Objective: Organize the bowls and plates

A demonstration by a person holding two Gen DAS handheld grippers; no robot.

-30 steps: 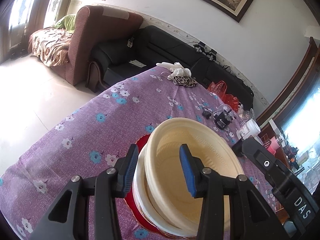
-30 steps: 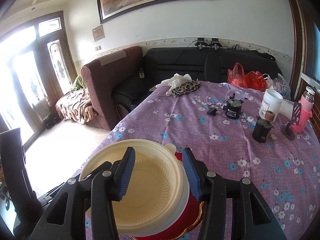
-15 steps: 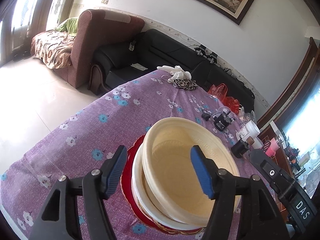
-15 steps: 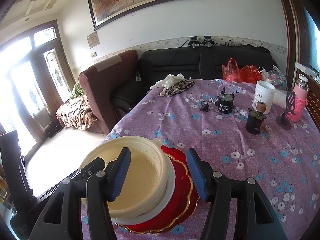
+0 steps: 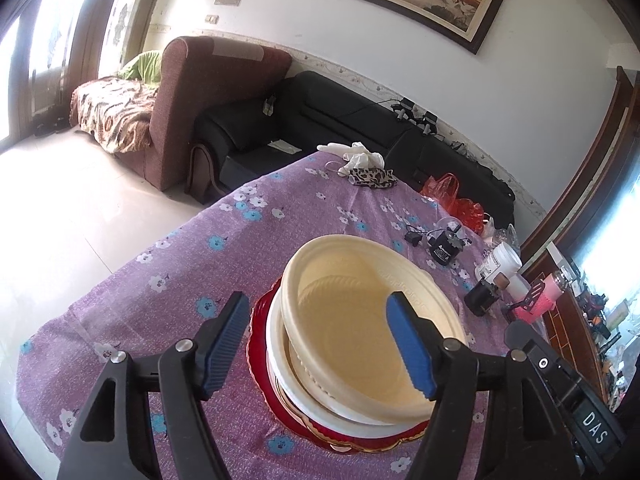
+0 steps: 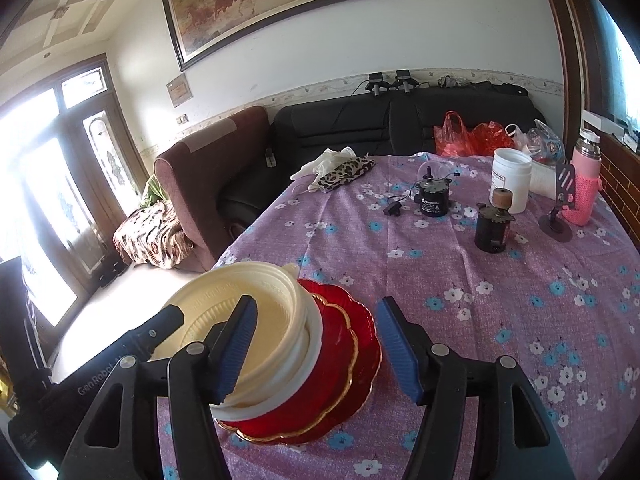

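1. Resting near the front edge of the bench [image 6: 500,320], which is covered by a purple flowered cloth, a stack of tableware is seen: a cream bowl [image 5: 372,320] sits tilted in a white bowl [image 5: 280,356], and both stand on red plates with gold rims [image 6: 352,344].
2. The left hand-held gripper [image 5: 320,344] is held spread, with its blue pads [image 5: 408,348] apart from the cream bowl; its jaws have just been opening, and the near rim of the stack is seen between them without being pressed.
3. The right hand-held gripper [image 6: 320,348] is likewise held wide; its jaws have just been opening, and the right edge of the red plates is framed between the pads [image 6: 398,348], with no contact seen.
4. In the right wrist view, the left hand-held gripper's black body is seen to the left of the stack, over the cream bowl's rim.
5. Beyond the stack, towards the far right of the bench, a small black motor [image 6: 432,200], a black cylinder with a wooden knob [image 6: 494,228], a white jar [image 6: 512,184] and a pink bottle [image 6: 584,184] are set well apart from it.
6. At the far edge of the bench, a white glove and a leopard-print cloth [image 6: 344,170] are laid, with a black sofa [image 6: 340,128] behind.
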